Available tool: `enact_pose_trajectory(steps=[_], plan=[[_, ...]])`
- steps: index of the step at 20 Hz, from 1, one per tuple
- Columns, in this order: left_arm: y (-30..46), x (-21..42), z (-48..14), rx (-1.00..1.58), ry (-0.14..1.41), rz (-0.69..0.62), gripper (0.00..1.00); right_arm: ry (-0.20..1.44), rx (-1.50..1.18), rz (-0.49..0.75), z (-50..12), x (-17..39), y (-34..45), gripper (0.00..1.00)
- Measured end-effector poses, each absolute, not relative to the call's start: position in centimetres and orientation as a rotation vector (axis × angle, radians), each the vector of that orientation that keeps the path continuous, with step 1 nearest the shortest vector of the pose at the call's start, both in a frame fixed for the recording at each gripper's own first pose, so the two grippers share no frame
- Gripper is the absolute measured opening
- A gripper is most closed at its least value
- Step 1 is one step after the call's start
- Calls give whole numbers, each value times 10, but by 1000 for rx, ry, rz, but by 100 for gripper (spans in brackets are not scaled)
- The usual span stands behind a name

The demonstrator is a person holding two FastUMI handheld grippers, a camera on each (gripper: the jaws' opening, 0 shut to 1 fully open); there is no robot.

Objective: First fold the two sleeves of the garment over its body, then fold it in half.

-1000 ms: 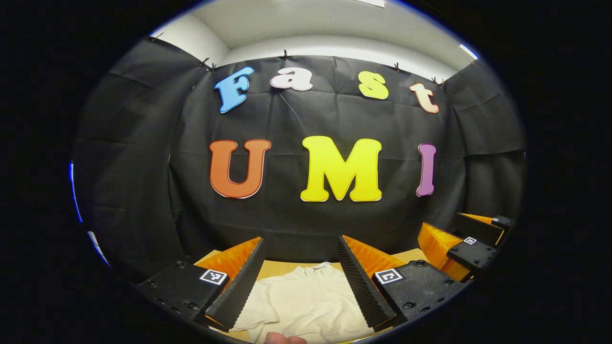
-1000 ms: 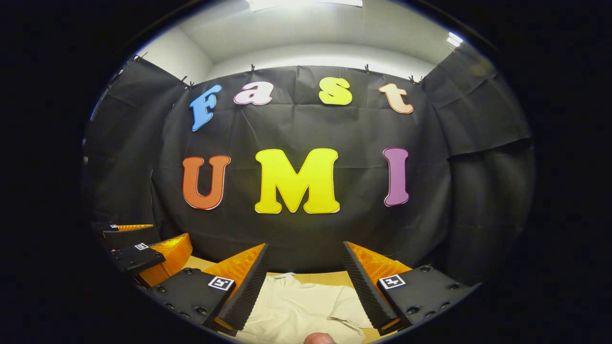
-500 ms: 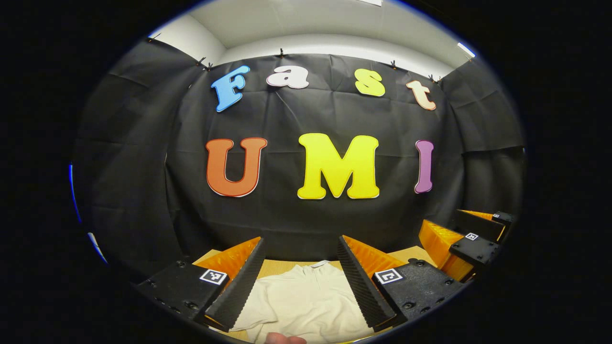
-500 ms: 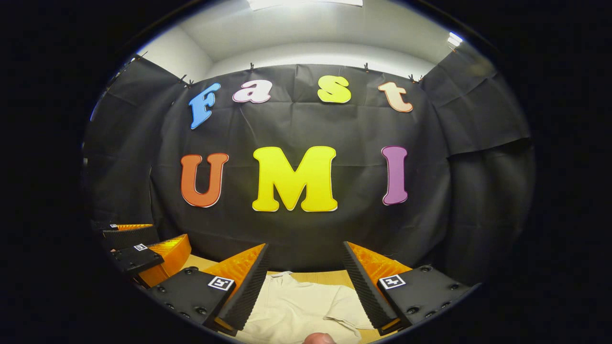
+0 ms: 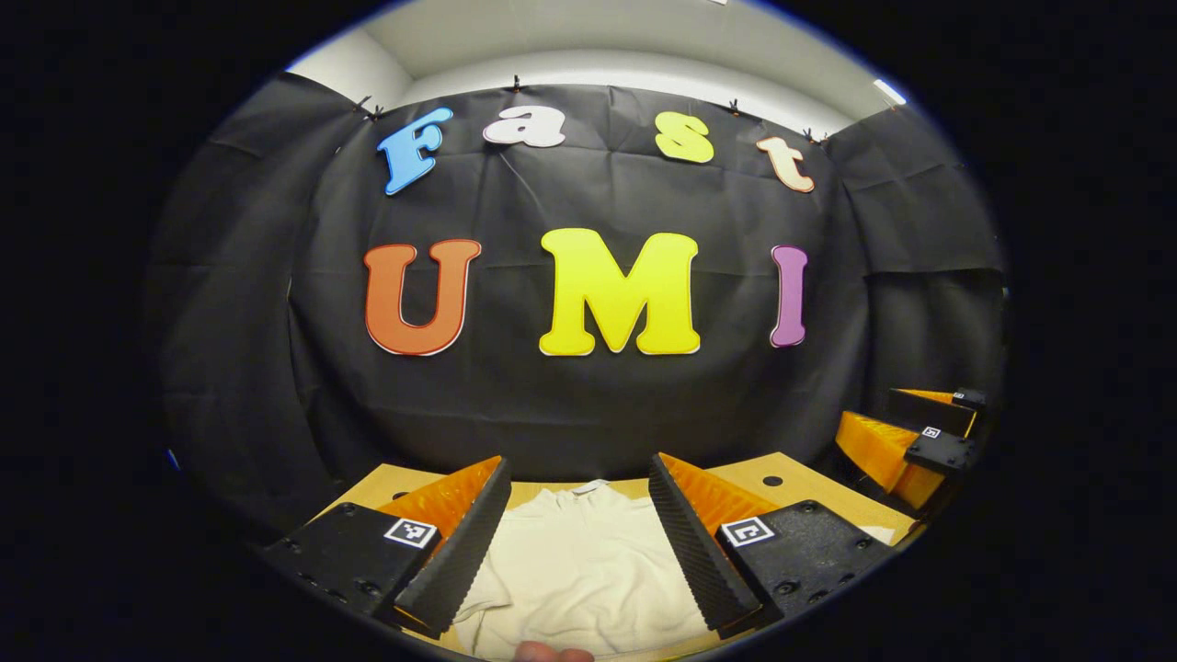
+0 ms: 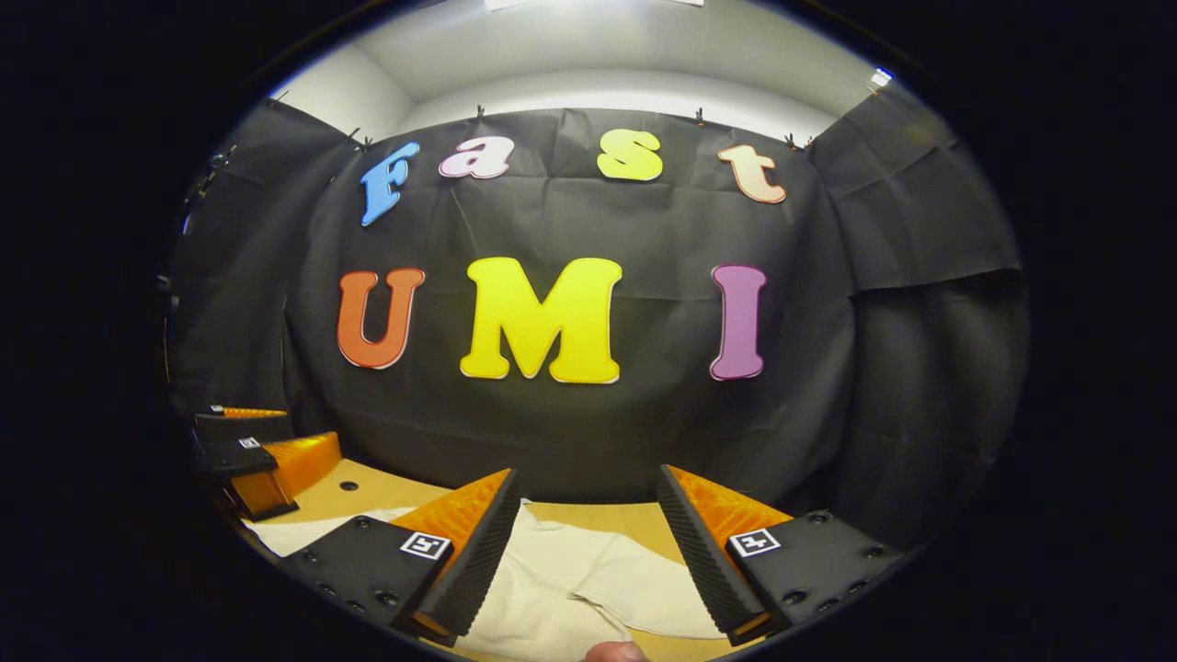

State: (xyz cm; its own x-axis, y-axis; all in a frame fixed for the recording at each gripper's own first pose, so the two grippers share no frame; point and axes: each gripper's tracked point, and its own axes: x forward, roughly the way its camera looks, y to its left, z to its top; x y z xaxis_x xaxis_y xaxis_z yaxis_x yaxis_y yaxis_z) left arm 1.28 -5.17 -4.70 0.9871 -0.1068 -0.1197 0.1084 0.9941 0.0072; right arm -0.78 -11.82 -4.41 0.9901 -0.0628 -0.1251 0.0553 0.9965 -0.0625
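Black cloth wall (image 5: 588,405) hangs across the back of the booth in both gripper views, from about 9 to 3 o'clock, with a pale ceiling above it at 12.

Below it, a tan wooden surface (image 5: 809,492) runs along the lower part of each view, and a small round hole (image 5: 772,480) marks it at about 4 o'clock in the left gripper view.

On that surface lies the cream-coloured fabric garment (image 5: 579,561), spread out at 6 o'clock in the left gripper view with its collar toward the wall. In the right gripper view the garment (image 6: 588,575) also sits at 6 o'clock, and a fold of it, apparently a sleeve, lies over the cloth toward 5 o'clock, while another pale part reaches out toward 8 o'clock.

The left gripper (image 5: 577,473) is held above the garment with its fingers spread wide apart and nothing between them; it also appears at 8 o'clock in the right gripper view, near the surface's edge.

The right gripper (image 6: 587,478) is likewise above the garment, fingers wide apart and gripping nothing; in the left gripper view it appears at 4 o'clock, well apart from the left one.

A fingertip (image 5: 552,653) of the person peeks in at 6 o'clock.
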Motion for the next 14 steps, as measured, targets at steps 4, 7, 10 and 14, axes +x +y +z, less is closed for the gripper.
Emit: enact_pose_trajectory(steps=[4, 7, 10, 14], plan=[[-70, 11, -63, 4, 171, -132, 96, 212, -65, -121, -70, -26, -178, 94], [-85, 11, -66, 12, 180, -154, 96, 269, -87, -162, -91, -41, -226, 94], [-101, 8, -71, 37, 187, -177, 96, 328, -91, -219, -113, -61, -276, 94], [-123, 4, -83, 58, 221, -211, 96, 442, -80, -269, -165, -84, -329, 94]])
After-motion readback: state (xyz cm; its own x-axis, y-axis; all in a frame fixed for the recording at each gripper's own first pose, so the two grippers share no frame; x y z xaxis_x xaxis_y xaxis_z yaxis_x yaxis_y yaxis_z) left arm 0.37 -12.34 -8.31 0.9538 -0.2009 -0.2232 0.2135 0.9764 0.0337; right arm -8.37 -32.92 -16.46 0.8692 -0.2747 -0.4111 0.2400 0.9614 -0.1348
